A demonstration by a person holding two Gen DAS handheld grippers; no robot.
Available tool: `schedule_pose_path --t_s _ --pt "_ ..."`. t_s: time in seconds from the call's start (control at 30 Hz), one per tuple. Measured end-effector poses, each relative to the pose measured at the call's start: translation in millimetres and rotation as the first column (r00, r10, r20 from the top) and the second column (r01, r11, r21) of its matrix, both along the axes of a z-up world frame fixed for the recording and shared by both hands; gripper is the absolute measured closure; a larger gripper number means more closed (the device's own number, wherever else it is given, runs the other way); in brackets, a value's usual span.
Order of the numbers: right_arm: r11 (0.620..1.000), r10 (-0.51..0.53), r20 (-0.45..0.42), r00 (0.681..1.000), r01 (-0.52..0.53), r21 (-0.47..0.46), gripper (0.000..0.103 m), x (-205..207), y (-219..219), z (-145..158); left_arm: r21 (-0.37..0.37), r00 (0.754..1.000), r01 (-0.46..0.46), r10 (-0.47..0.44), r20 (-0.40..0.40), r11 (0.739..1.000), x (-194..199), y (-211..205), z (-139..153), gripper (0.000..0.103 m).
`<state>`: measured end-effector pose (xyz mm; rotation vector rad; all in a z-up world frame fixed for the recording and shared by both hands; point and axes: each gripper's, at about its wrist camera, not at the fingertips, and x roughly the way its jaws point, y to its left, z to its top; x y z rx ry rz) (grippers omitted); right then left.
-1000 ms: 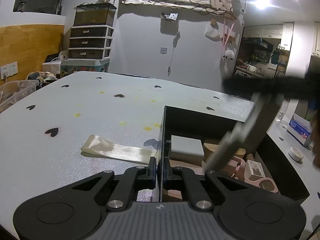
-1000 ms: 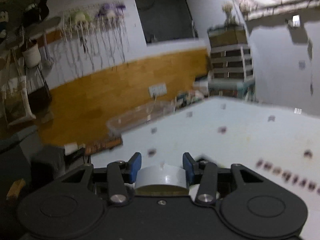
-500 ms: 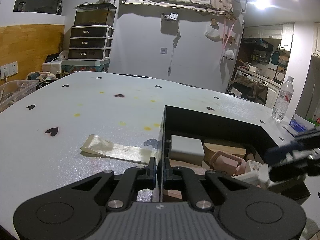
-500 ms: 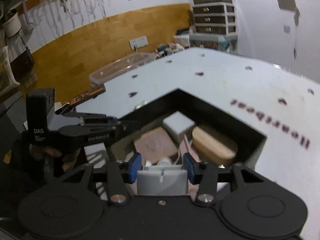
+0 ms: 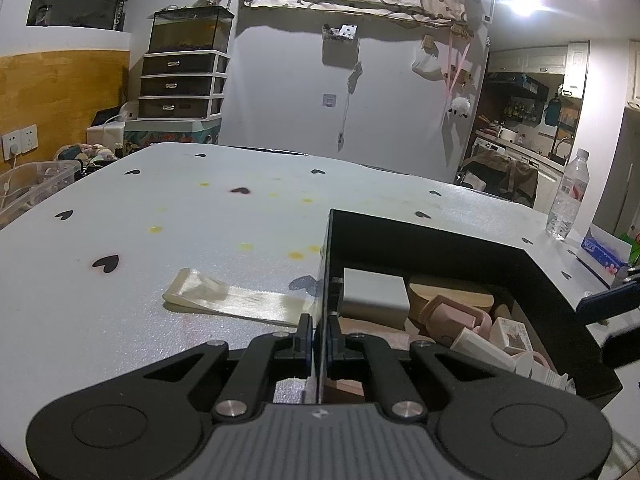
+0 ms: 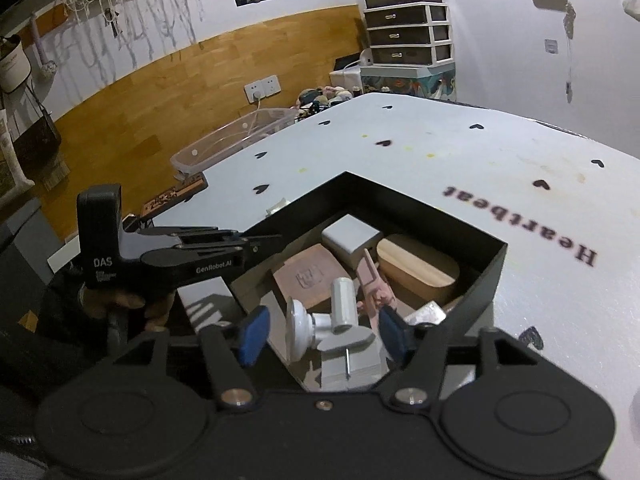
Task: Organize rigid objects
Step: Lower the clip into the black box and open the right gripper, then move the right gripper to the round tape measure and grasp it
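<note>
At the left wall of the black box, the left hand-held gripper is pinched tight on the thin rim, pinning the box to the tabletop. That grip should hold firm while anything goes in. To its right, inside the box, lie a grey block, a wooden oval case, a brown square and pink pieces. Further right, over the box's near corner, the right hand-held gripper has its jaws opening; the small grey block sits between the blue pads, seemingly free of them, beside a white knob-shaped piece. The sensible course is to spread the pads fully, then lift straight up so neither pad drags the block or knocks its neighbours.
</note>
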<state>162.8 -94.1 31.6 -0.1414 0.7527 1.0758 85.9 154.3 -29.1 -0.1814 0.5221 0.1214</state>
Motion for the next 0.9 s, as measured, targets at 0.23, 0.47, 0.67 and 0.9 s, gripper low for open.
schedule_pose_path --t_s 0.23,0.47,0.67,0.9 --pt "1.000 -0.029 0.013 0.999 0.029 -0.009 0.016 -2 -8 -1 0.000 1.000 0.000 0.000 0.000 1.000 0 0 0 0.096" --pt "0.991 -0.131 0.065 0.989 0.130 0.016 0.000 -2 -26 3 0.001 1.000 0.000 0.000 -0.001 1.000 0 0 0 0.096" --pt "0.968 -0.251 0.102 0.963 0.247 0.047 0.000 5 -53 1 0.000 1.000 0.000 0.000 0.000 1.000 0 0 1 0.096" --pt "0.918 -0.397 0.109 0.911 0.394 0.046 0.000 12 -91 -13 0.001 1.000 0.000 0.000 0.000 1.000 0 0 1 0.096"
